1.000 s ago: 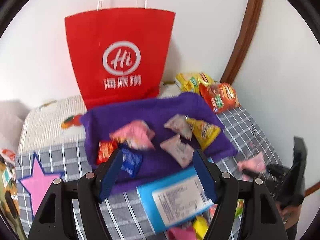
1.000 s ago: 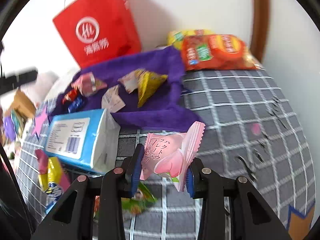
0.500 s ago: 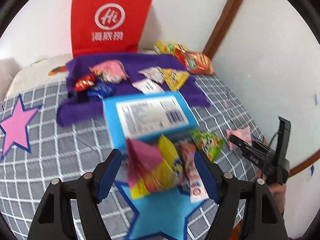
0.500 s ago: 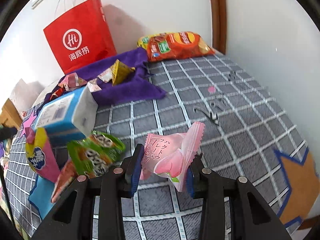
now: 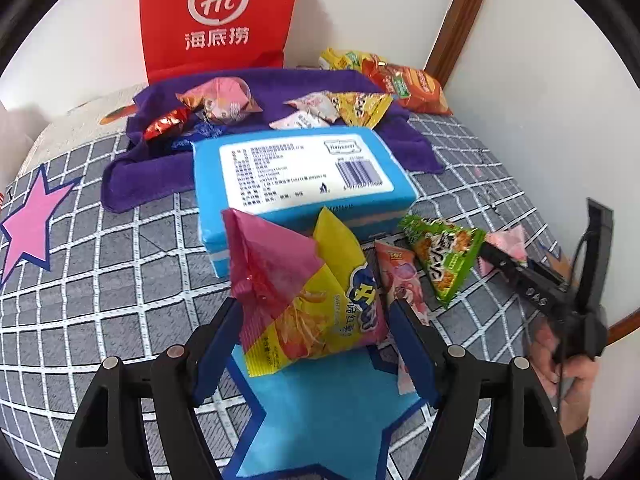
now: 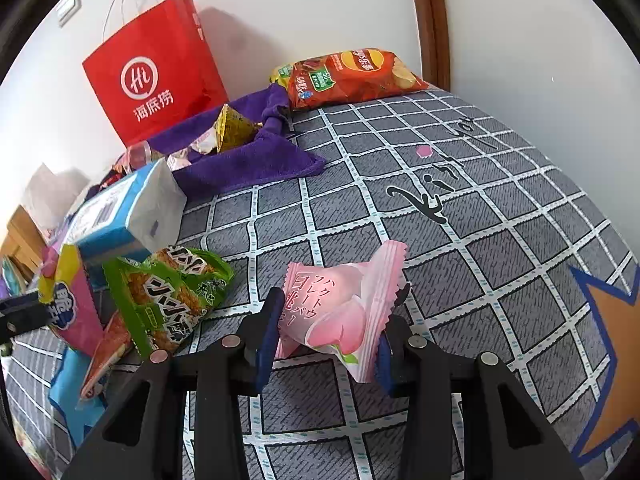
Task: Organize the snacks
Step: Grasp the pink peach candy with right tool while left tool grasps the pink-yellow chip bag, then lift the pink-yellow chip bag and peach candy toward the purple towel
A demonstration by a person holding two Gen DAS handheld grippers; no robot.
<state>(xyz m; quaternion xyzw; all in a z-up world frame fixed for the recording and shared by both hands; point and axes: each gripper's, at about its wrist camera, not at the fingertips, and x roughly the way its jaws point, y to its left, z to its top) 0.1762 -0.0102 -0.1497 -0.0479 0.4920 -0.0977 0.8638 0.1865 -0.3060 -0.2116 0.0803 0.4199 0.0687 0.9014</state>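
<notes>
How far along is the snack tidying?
Partway, it seems. Several small snacks already lie on the purple towel. The right gripper holds a pink peach packet, jaws just easing open; the left gripper is open around a yellow-pink chip bag. The green packet and a slim pink packet beside it lie loose on the bedcover.

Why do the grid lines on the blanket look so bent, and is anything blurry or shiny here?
Left wrist view: the fisheye lens bows the blanket grid, black corners frame the picture, and the far right gripper and hand look smeared. Right wrist view: the same bowing, the red bag casts a soft shadow on the wall, and the pink sweet wrapper shows a mild sheen.
</notes>
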